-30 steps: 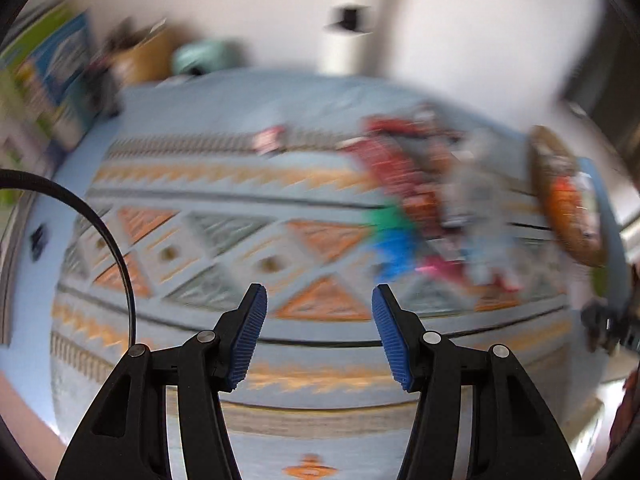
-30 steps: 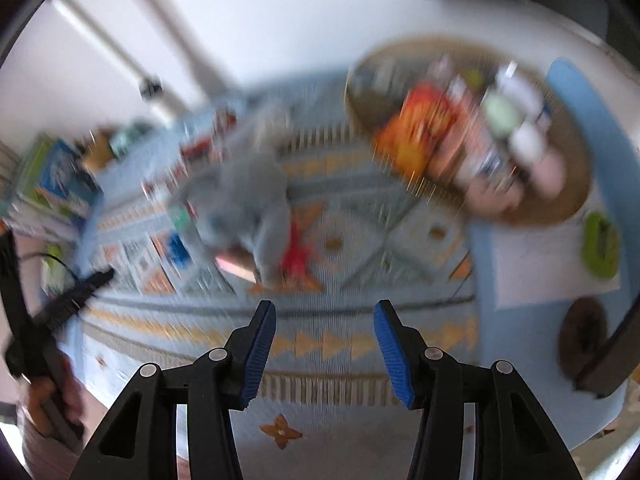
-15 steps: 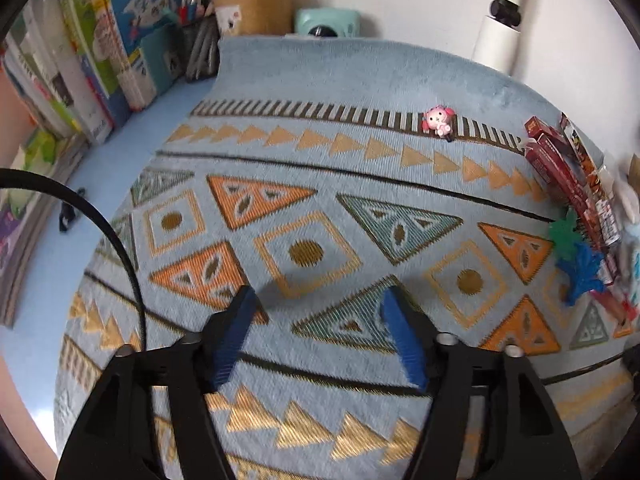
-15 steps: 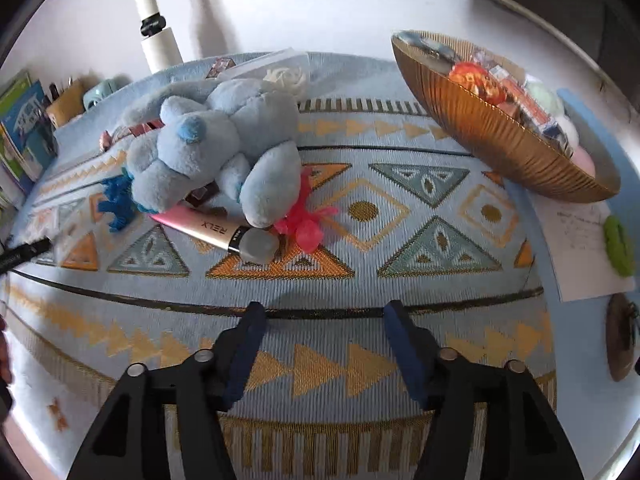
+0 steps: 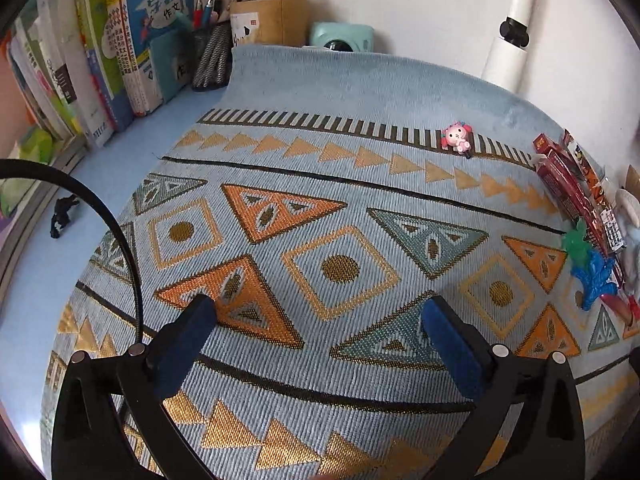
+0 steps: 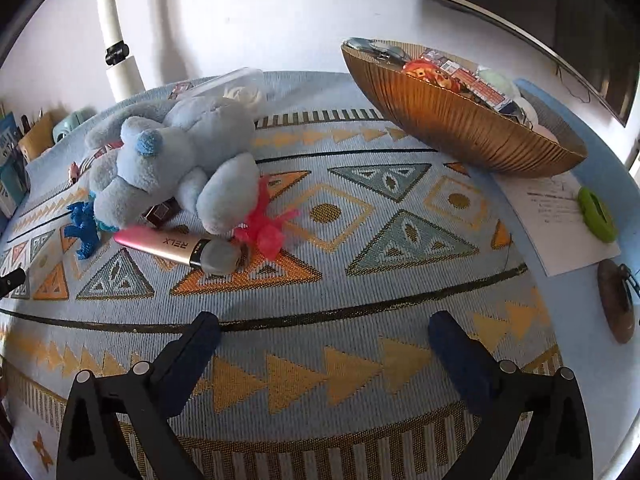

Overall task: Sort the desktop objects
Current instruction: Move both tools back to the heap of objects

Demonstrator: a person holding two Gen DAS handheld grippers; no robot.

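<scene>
A blue plush toy [image 6: 172,160] lies on the patterned mat [image 6: 320,300], over a pink-and-gold RELX device [image 6: 176,248], a pink frilly piece [image 6: 264,224] and a blue plastic toy [image 6: 82,228]. My right gripper [image 6: 324,334] hovers over bare mat in front of them, its jaws opening wide with nothing between them. In the left wrist view, a small pink figure [image 5: 456,140], red snack boxes [image 5: 568,184], a green toy [image 5: 576,240] and the blue plastic toy [image 5: 596,280] sit at the right. My left gripper [image 5: 318,316] is opening wide above the mat [image 5: 320,220], empty.
A golden bowl [image 6: 460,128] full of small items stands at the back right, beside a paper sheet [image 6: 560,220], a green ring [image 6: 596,214] and a brown oval object [image 6: 616,304]. Books [image 5: 100,60], pen holders [image 5: 260,20] and a mint camera [image 5: 344,38] line the back left.
Both grippers have opened wide and dropped closer to the mat. The views went from blurred to sharp and steady.
</scene>
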